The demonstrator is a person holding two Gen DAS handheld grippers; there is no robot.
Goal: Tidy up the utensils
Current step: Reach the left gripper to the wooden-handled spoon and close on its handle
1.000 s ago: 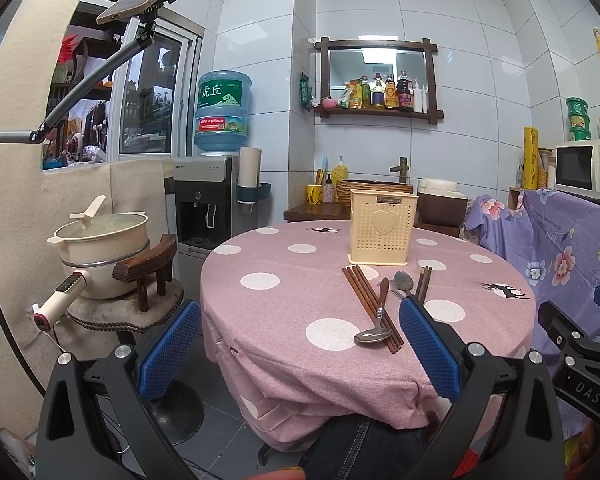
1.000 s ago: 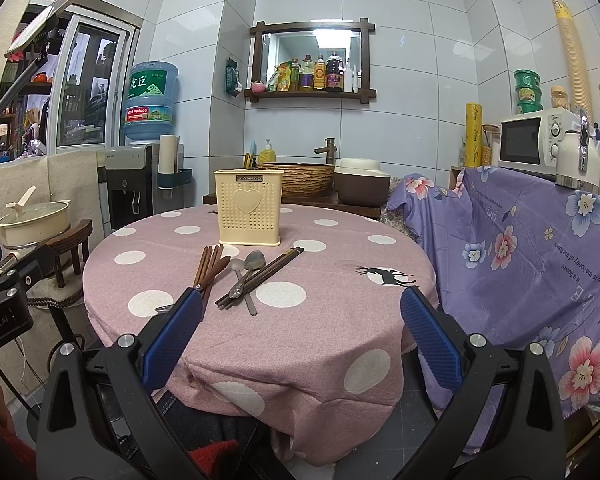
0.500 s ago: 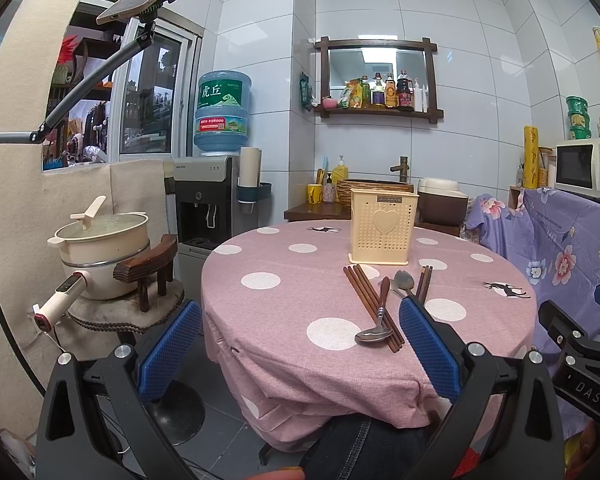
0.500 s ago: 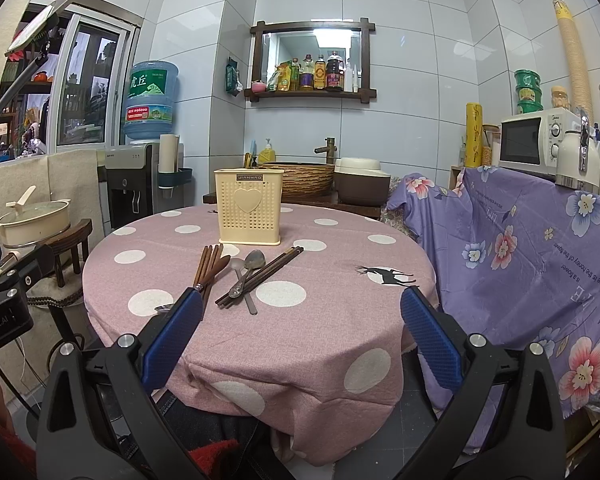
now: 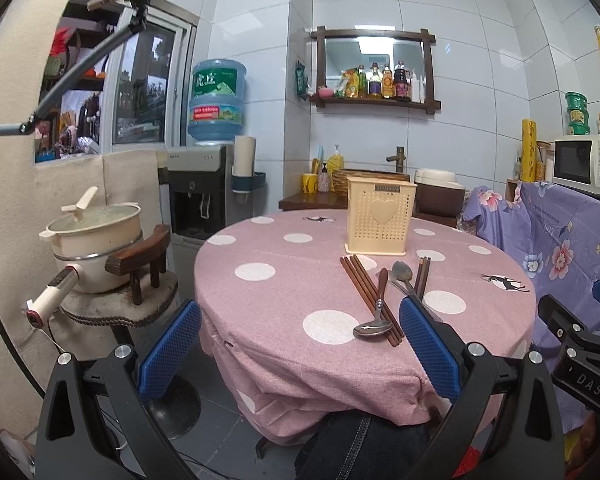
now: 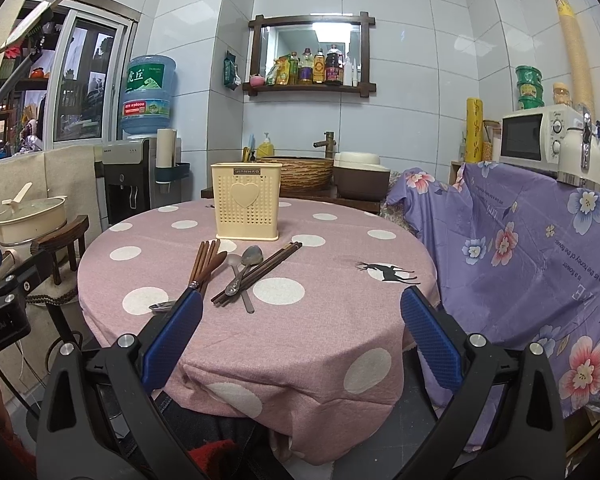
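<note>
Utensils [image 6: 236, 272] lie mid-table, both claws [image 5: 300, 344] [image 6: 302, 332] wide apart at its near edge

Almost nothing is changing across this second. The left gripper [image 5: 298, 308] is drifting by a trace at most: in its view the pink table [image 5: 260, 300] and the cream utensil holder [image 5: 380, 220] at its far side are sitting a hair higher than a second ago, too little to be sure of. The right gripper [image 6: 300, 298] is showing no shift at all. Neither gripper is opening or narrowing its wide-apart jaws. No utensil is moving: the left bundle of chopsticks [image 5: 364, 288] and the near spoon [image 5: 374, 322] are lying exactly as before.
</note>
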